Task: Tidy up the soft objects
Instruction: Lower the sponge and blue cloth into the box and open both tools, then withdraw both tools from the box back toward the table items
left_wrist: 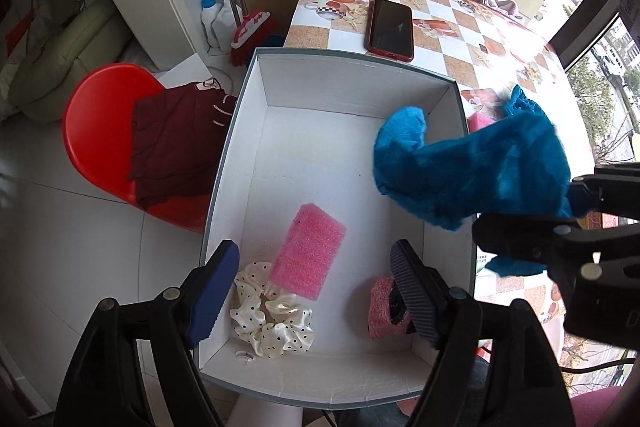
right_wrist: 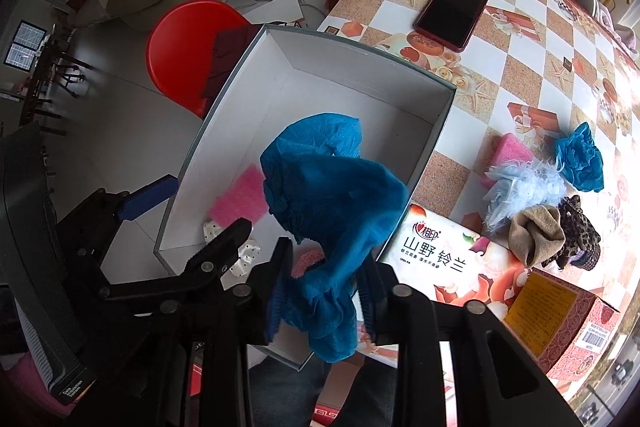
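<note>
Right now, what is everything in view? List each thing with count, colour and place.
box: one, white inside, table edge
sponge: one, pink, in box
scrunchie: one, white with black dots, in box
pink pad: one, in box
blue cover: one, between right gripper fingers, over box
second blue cover: one, on table
phone: one, red case, on table
chair: one, red, beside box
left gripper: open, over box
right gripper: around blue cover
</note>
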Action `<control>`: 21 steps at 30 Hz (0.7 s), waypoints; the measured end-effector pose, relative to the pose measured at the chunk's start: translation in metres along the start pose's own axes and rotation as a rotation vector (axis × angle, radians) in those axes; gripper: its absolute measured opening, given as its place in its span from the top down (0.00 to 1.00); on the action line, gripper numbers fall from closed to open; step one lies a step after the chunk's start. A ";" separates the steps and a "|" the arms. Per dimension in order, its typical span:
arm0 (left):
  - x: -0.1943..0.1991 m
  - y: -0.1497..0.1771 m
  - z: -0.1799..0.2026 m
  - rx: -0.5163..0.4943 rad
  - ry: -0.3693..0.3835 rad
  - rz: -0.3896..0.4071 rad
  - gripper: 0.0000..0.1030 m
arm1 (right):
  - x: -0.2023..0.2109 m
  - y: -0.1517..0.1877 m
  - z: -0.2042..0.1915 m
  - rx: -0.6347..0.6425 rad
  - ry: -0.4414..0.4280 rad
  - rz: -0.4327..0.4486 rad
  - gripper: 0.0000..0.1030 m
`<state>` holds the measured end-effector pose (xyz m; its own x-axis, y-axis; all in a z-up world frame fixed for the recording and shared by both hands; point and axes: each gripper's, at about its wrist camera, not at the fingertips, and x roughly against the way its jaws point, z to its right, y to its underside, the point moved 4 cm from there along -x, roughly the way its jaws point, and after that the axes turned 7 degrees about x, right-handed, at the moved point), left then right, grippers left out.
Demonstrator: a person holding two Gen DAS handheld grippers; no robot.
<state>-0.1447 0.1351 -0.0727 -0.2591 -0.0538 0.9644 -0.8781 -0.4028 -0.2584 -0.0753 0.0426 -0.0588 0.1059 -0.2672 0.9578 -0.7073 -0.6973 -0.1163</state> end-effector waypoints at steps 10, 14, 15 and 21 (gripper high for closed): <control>0.011 -0.007 0.000 0.058 0.073 0.036 0.00 | 0.013 -0.003 0.014 -0.066 -0.008 0.027 0.19; 0.016 -0.013 0.008 0.056 0.106 0.032 0.00 | 0.027 0.008 0.042 -0.168 -0.039 0.039 0.19; 0.017 -0.015 0.012 0.049 0.112 0.033 0.00 | 0.033 0.011 0.052 -0.195 -0.045 0.051 0.19; 0.026 -0.026 0.048 -0.032 0.149 0.015 0.00 | 0.087 0.036 0.130 -0.377 -0.006 0.142 0.19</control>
<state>-0.1088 0.1003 -0.0381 -0.3272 0.0776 0.9418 -0.8855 -0.3731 -0.2769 -0.0006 -0.0927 -0.0141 -0.0079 -0.3478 0.9375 -0.9219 -0.3607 -0.1415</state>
